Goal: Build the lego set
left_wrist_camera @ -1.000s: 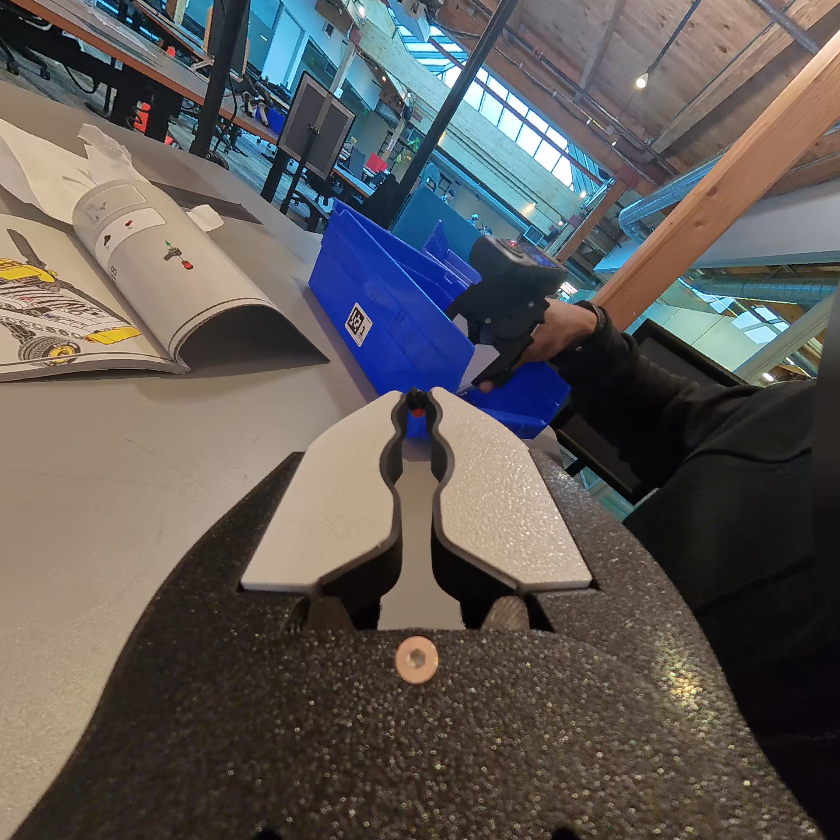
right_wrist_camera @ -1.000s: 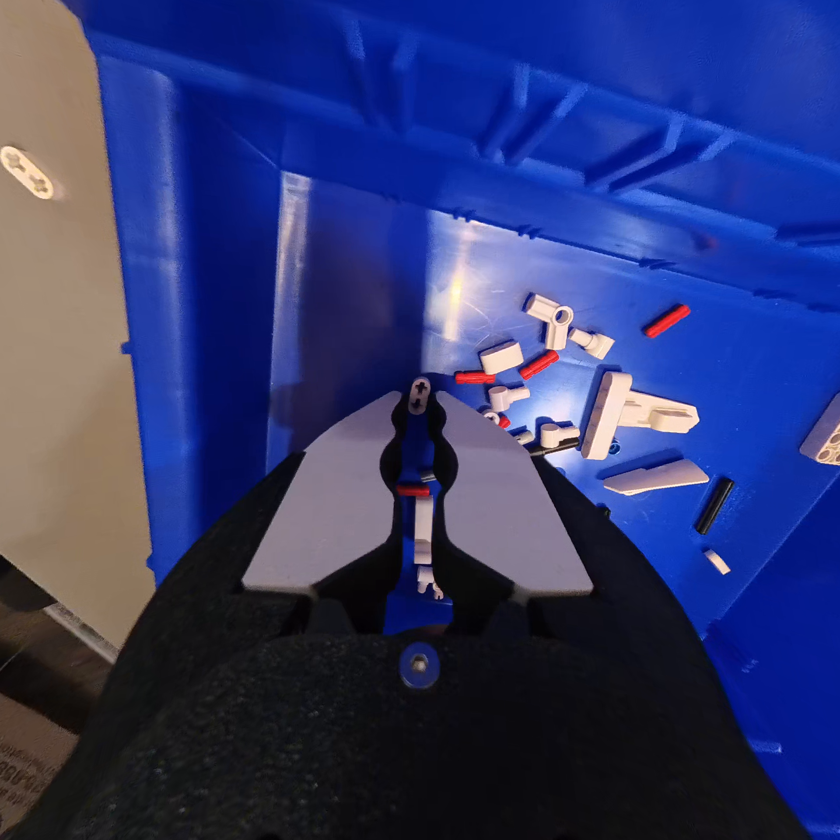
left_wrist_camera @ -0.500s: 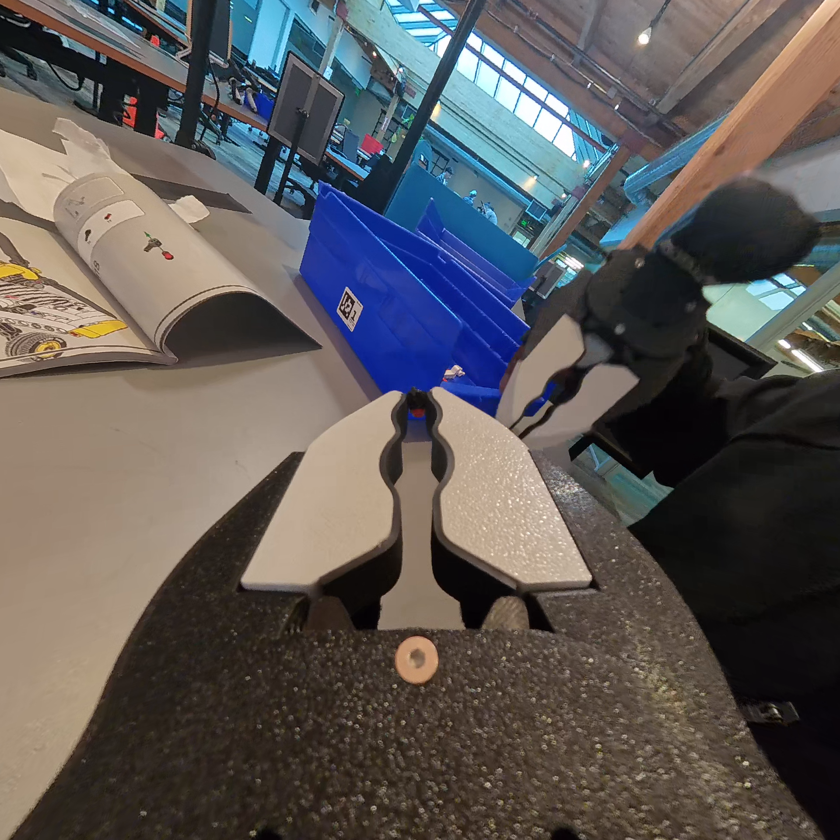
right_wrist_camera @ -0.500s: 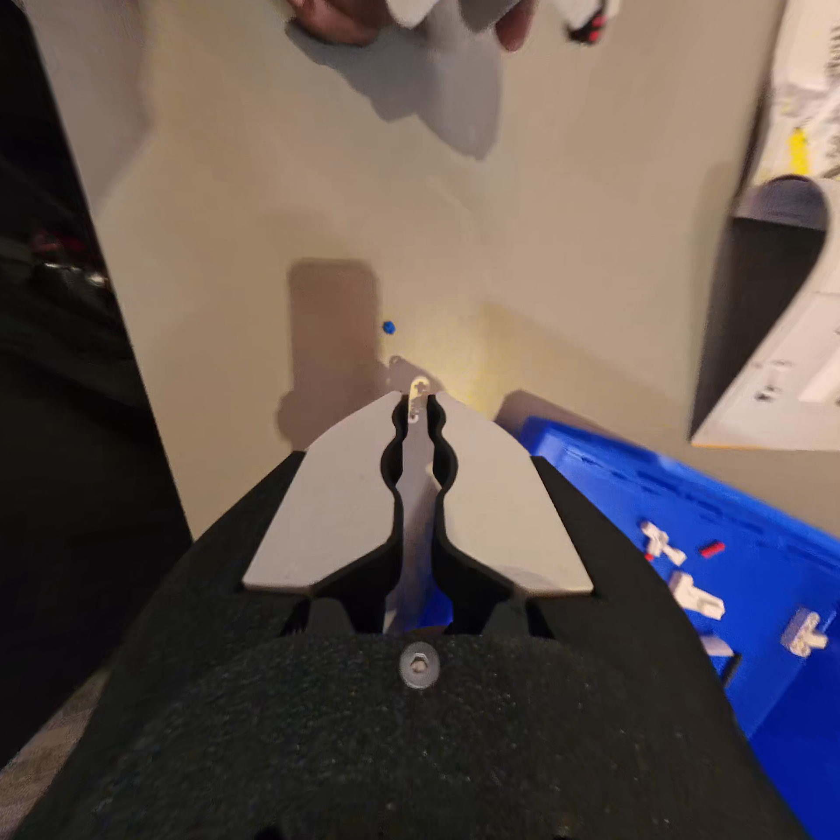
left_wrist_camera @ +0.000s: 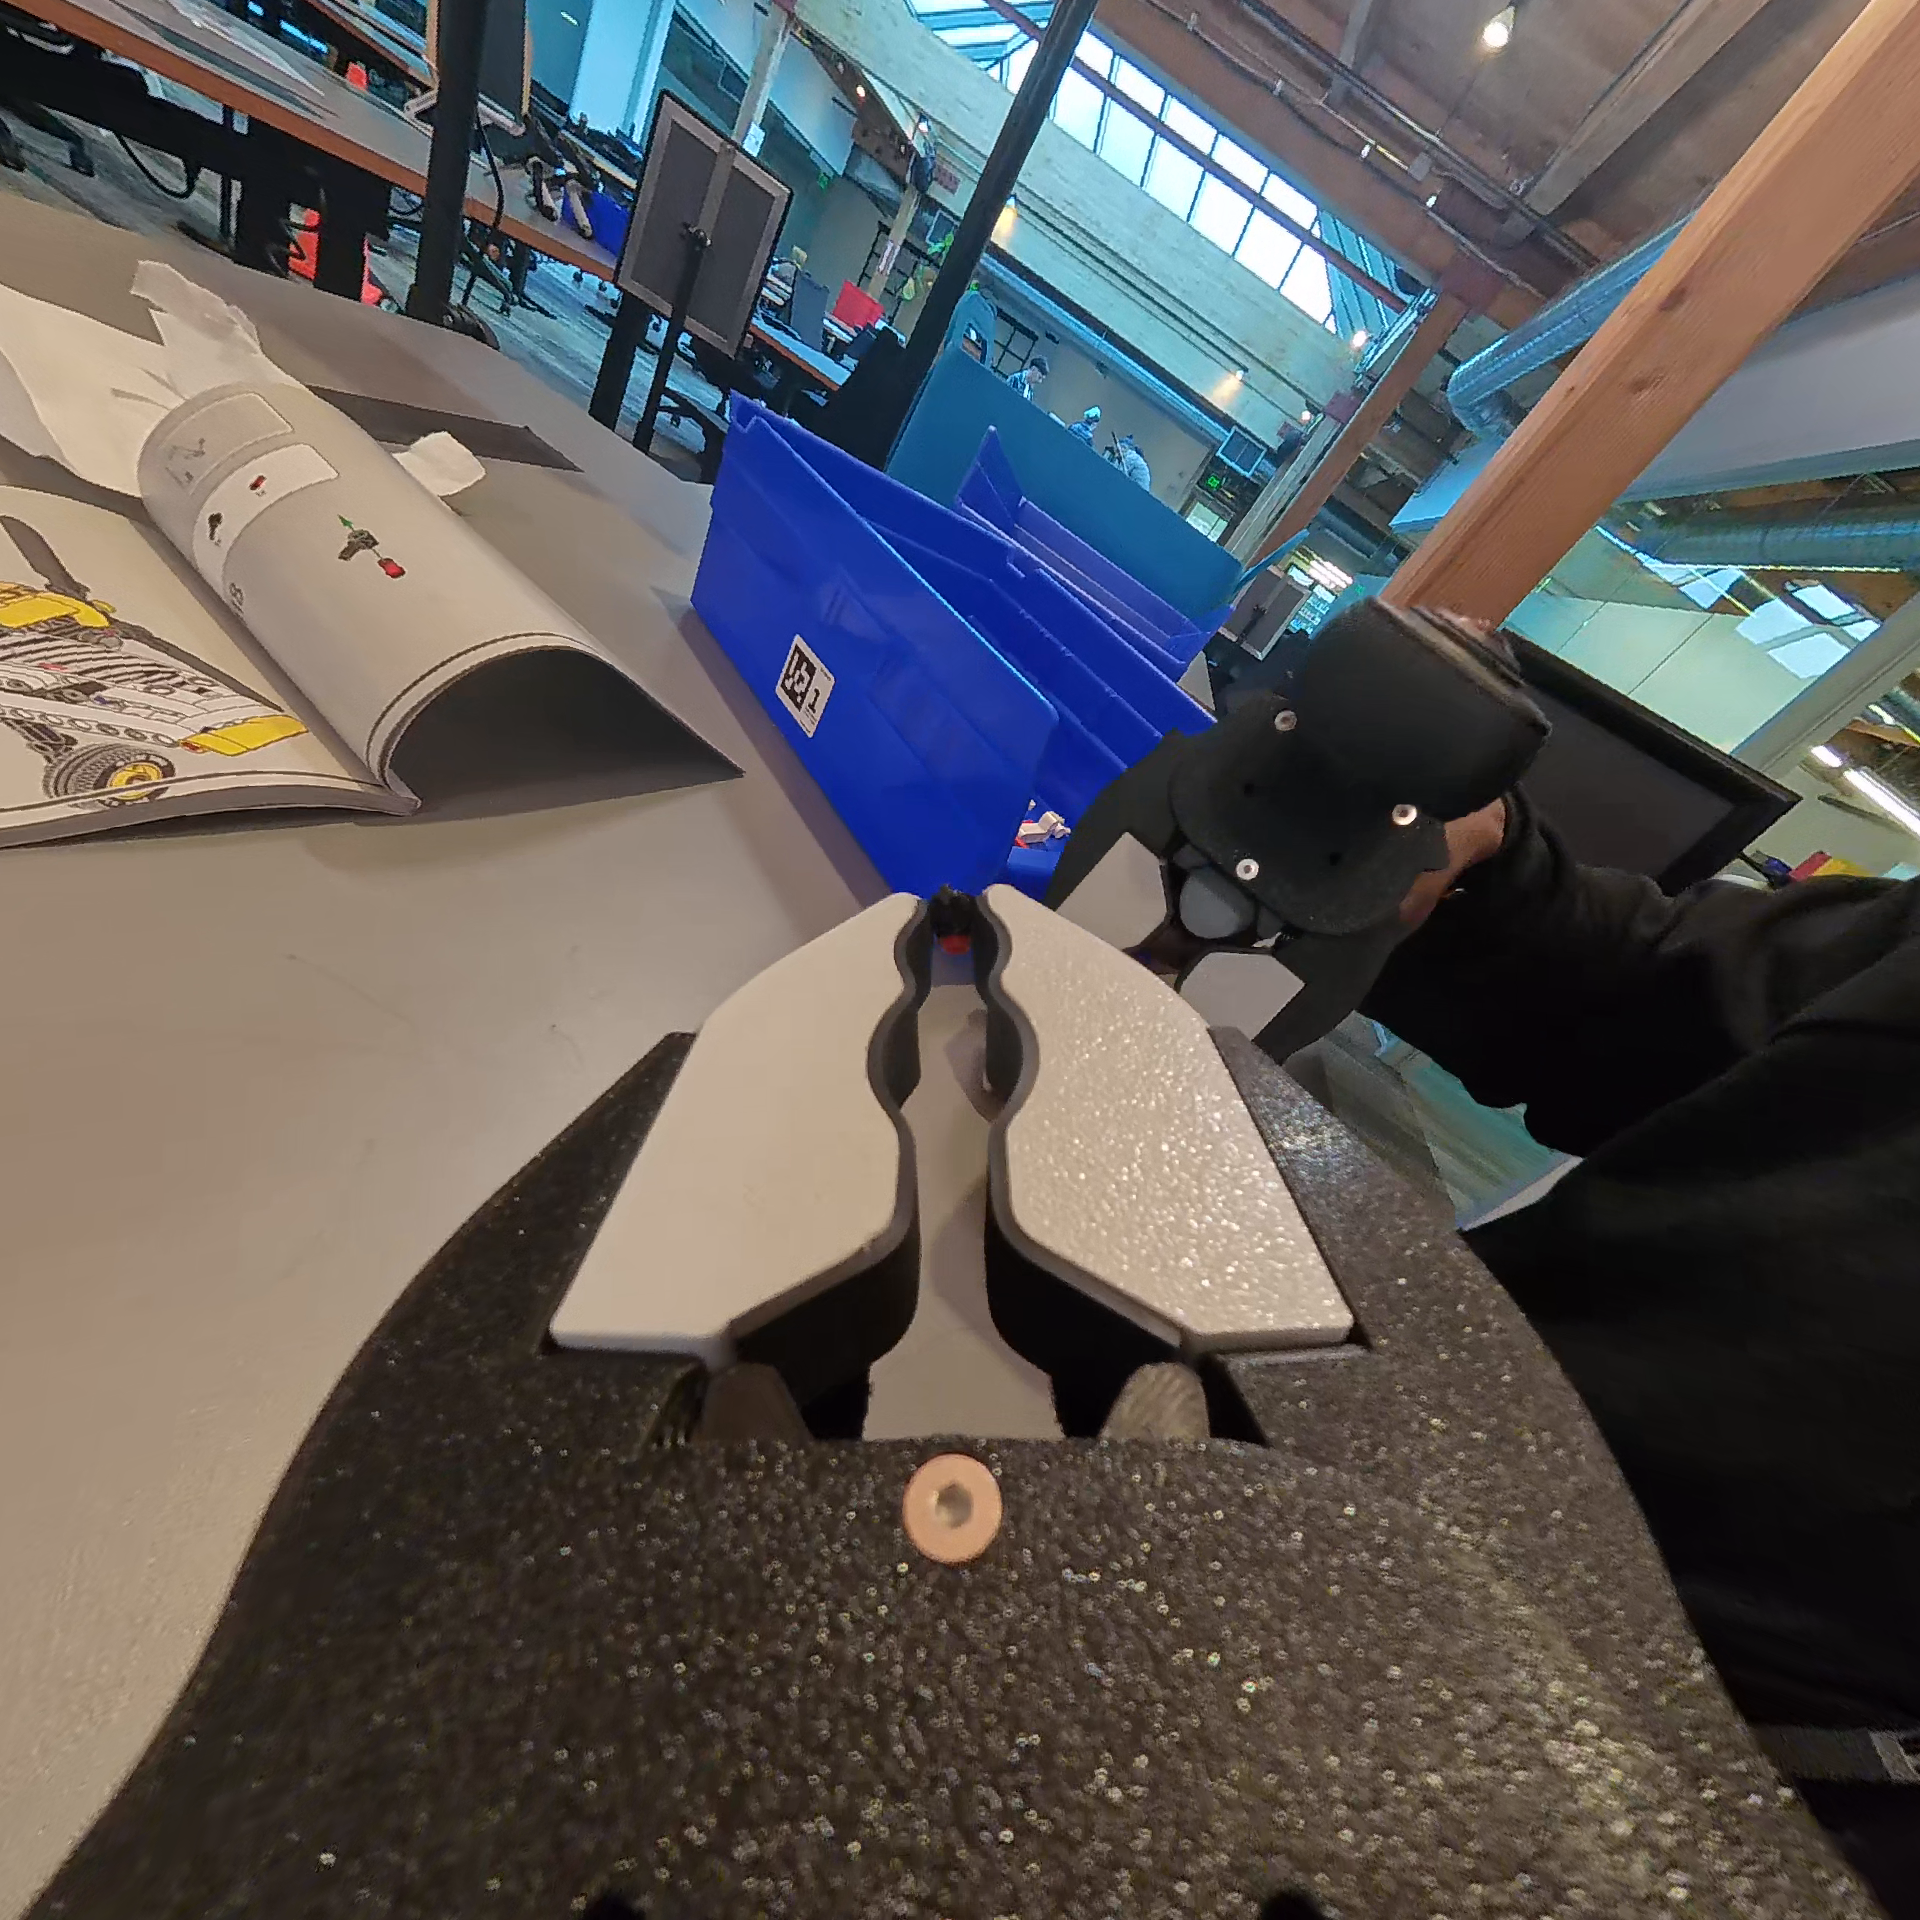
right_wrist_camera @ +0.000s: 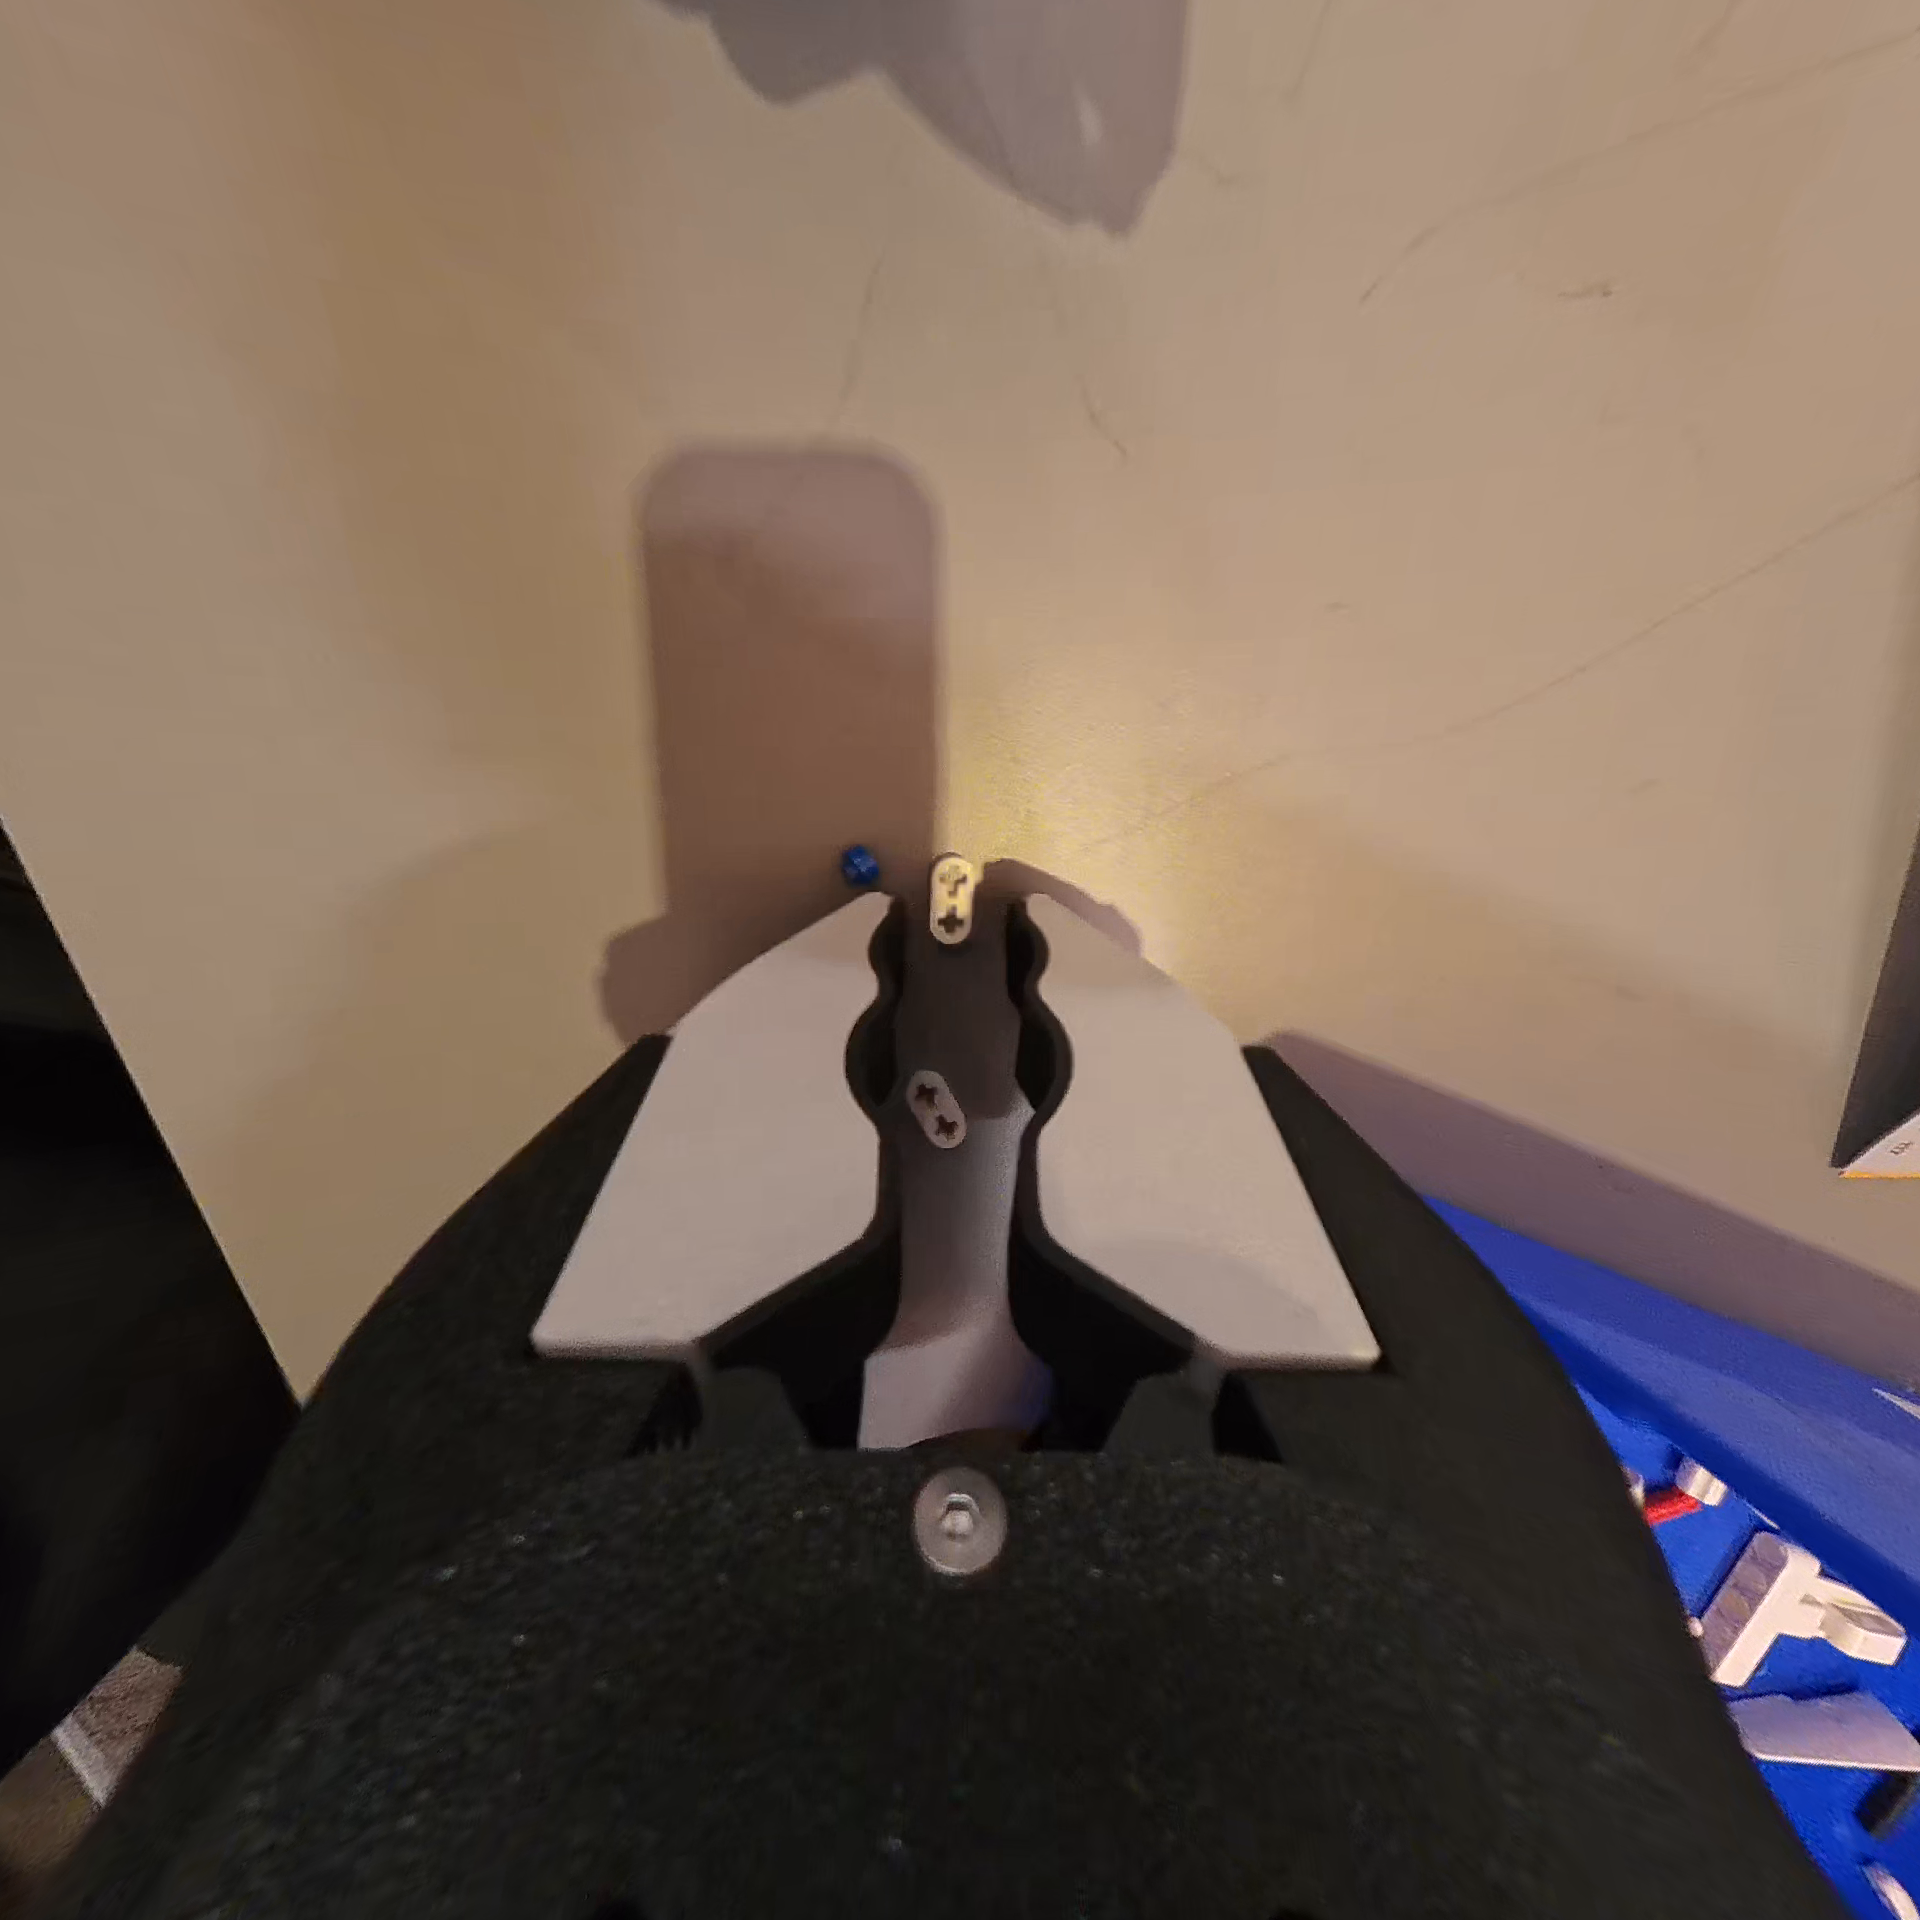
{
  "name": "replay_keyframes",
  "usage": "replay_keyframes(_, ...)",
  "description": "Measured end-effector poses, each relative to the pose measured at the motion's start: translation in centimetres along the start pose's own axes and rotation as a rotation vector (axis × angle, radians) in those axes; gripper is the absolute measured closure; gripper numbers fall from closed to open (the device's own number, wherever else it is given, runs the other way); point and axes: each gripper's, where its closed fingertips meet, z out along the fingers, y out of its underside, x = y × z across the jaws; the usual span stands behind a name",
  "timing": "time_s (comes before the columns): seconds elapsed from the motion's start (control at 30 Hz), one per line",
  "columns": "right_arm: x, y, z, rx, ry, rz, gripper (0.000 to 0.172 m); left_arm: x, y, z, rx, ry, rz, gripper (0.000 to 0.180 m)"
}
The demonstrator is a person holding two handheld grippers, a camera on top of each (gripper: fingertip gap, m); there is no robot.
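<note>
Two grippers work beside the blue bin (left_wrist_camera: pixel 883 665) on the grey table (left_wrist_camera: pixel 260 1039). Left gripper (left_wrist_camera: pixel 951 920) pinches a small black-and-red piece (left_wrist_camera: pixel 950 925) just before the bin's near corner. Right gripper (right_wrist_camera: pixel 951 904), jaws narrowly parted with gaps either side of a white two-hole link (right_wrist_camera: pixel 950 898), is over the table beside the bin; another link (right_wrist_camera: pixel 936 1110) lies below, a blue pin (right_wrist_camera: pixel 858 864) just left.
</note>
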Motion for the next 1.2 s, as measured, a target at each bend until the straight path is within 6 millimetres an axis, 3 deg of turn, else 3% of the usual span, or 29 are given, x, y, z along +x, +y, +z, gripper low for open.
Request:
replay_keyframes(0.13, 1.0, -1.4, -1.1, 0.068, 0.062, 0.007, 0.148, -0.2, -0.5, -0.3, 0.034, 0.013, -0.045, 0.173)
replay_keyframes(0.4, 4.1, -9.7, -3.0, 0.405, 0.294, -0.073, 0.146, -1.0, -3.3, -1.9, 0.256, 0.154, -0.367, 0.173)
replay_keyframes(0.53, 5.5, -12.7, -3.5, 0.581, 0.384, -0.091, 0.146, -2.0, -3.7, -2.5, 0.322, 0.171, -0.47, 0.173)
replay_keyframes(0.77, 5.8, -13.2, -4.6, 0.695, 0.511, -0.169, 0.145, -3.1, -3.7, -2.0, 0.442, 0.149, -0.639, 0.174)
replay_keyframes(0.9, 5.7, -13.2, -5.6, 0.735, 0.583, -0.195, 0.144, -2.3, -2.4, -0.5, 0.441, 0.163, -0.737, 0.173)
replay_keyframes(1.07, 5.9, -12.6, -4.9, 0.711, 0.606, -0.205, 0.15, -1.8, -1.8, 0.5, 0.411, 0.189, -0.791, 0.173)
replay_keyframes(1.2, 5.9, -12.6, -5.2, 0.739, 0.609, -0.194, 0.156, -2.2, -1.8, 0.2, 0.438, 0.172, -0.811, 0.173)
